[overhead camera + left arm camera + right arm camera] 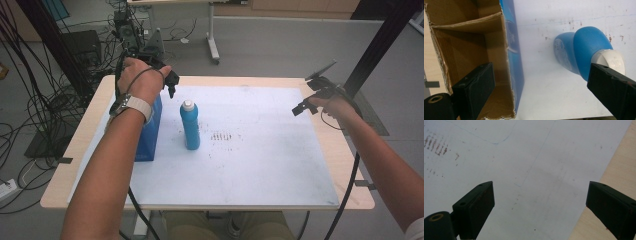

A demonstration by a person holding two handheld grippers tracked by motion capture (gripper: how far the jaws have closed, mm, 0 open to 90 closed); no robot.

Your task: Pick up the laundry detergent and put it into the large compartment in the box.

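The blue bottle [190, 126] with its white cap stands upright a little left of the frame's middle in the high view, on the white sheet [260, 150] that covers the surface [345, 165]. Just left of it sits an open blue carton [150, 131], its brown cardboard inside visible in the left gripper view [471, 50], where the bottle [579, 50] lies at the right of the frame. The left tool [170, 82] hovers above the carton and bottle, jaws spread wide with nothing between them. The right tool [302, 107] hangs near the sheet's right edge, well apart from the bottle, its jaws likewise released and empty.
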